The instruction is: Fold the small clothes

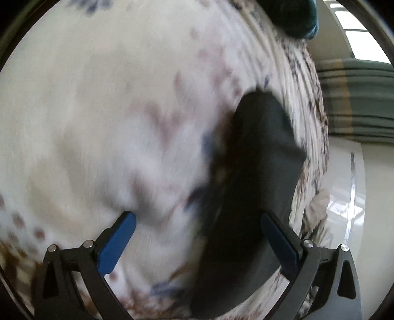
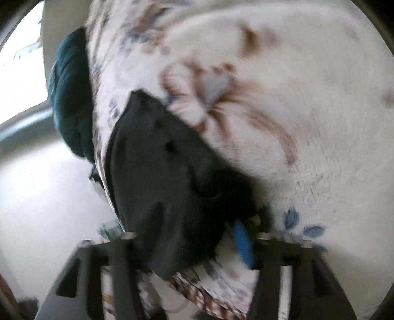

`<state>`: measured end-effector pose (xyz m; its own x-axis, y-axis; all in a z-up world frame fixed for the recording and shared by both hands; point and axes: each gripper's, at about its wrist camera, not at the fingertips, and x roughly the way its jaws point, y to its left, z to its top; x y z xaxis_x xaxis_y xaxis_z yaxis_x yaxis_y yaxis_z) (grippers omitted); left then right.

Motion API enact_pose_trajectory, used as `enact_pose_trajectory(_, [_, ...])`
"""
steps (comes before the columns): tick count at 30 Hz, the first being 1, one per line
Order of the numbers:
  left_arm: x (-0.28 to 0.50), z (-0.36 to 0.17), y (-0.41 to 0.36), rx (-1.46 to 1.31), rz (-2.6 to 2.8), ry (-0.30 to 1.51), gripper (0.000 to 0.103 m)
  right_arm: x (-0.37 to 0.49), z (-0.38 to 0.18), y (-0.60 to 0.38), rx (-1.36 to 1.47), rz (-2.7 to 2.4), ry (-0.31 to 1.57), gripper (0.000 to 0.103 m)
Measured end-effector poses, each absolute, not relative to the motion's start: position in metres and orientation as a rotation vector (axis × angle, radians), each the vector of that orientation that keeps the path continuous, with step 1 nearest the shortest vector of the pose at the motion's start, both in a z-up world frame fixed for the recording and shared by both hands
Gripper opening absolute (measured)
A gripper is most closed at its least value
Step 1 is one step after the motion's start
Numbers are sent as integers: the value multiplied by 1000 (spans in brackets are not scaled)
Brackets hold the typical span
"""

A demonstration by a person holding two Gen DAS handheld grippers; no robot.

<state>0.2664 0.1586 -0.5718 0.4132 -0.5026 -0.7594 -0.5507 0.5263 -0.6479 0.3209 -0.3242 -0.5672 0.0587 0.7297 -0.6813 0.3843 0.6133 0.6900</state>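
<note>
A dark grey small garment point(image 1: 256, 187) lies on a white floral blanket point(image 1: 110, 110) near the bed's edge. My left gripper point(image 1: 197, 219) is open, its blue pads point(image 1: 115, 243) spread wide; the garment's near end lies between them beside the right pad. In the right wrist view the same garment point(image 2: 160, 177) drapes over my right gripper point(image 2: 197, 236). One blue pad point(image 2: 242, 243) shows; the left finger is hidden under the cloth. The view is blurred and I cannot tell whether the cloth is pinched.
A dark teal bundle point(image 1: 295, 17) lies at the blanket's far edge, also in the right wrist view point(image 2: 70, 98). Beyond the bed edge is glossy white floor point(image 1: 369, 197) and a green striped cloth point(image 1: 357, 103). The blanket's patterned border point(image 2: 209, 295) hangs off the edge.
</note>
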Motion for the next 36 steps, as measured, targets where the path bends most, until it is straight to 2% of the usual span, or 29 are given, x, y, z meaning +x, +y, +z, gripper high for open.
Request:
enact_pose_trajectory(3, [291, -557, 167, -1043, 48, 1179, 103, 344, -529, -319, 773, 293, 1526, 64])
enact_pose_trajectory(7, [337, -541, 168, -930, 22, 1139, 103, 417, -486, -305, 565, 378, 1446, 64])
enact_pose_trajectory(8, [349, -543, 167, -908, 15, 1131, 101, 440, -485, -290, 531, 402, 1460, 64])
enact_pose_trajectory(10, [370, -554, 162, -879, 29, 1151, 90, 478, -493, -268, 457, 416, 1482, 64])
enact_pose_trajectory(12, [390, -565, 155, -867, 14, 1179, 24, 516, -518, -247, 375, 402, 1510, 64])
enact_pose_trajectory(15, [401, -566, 143, -805, 16, 1204, 17, 557, -557, -218, 261, 385, 1601, 64])
enact_pose_trajectory(16, [399, -563, 140, -797, 21, 1193, 16, 562, -567, -211, 271, 443, 1641, 63])
enact_pose_trajectory(17, [396, -562, 142, -801, 25, 1182, 16, 564, -573, -205, 266, 477, 1669, 52])
enact_pose_trajectory(18, [392, -561, 144, -808, 40, 1170, 15, 563, -577, -202, 232, 474, 1678, 25])
enact_pose_trajectory(19, [389, -560, 148, -826, 50, 1158, 15, 562, -576, -200, 206, 452, 1660, 8])
enact_pose_trajectory(20, [388, -560, 151, -842, 62, 1150, 14, 561, -572, -201, 216, 454, 1640, 4])
enact_pose_trajectory(26, [388, -576, 164, -948, 98, 1148, 14, 556, -536, -237, 339, 297, 1489, 3])
enact_pose_trajectory(29, [392, -584, 164, -986, 118, 1157, 14, 554, -544, -234, 304, 237, 1517, 3])
enact_pose_trajectory(32, [392, -580, 166, -1025, 92, 1176, 20, 554, -556, -231, 312, 232, 1582, 4])
enact_pose_trajectory(34, [386, -569, 170, -1056, 41, 1167, 32, 554, -555, -235, 352, 286, 1639, 8])
enact_pose_trajectory(35, [377, -560, 172, -1061, 14, 1149, 47, 553, -556, -236, 375, 307, 1653, 12])
enact_pose_trajectory(36, [371, -554, 173, -1061, -2, 1133, 60, 548, -550, -243, 404, 325, 1655, 26])
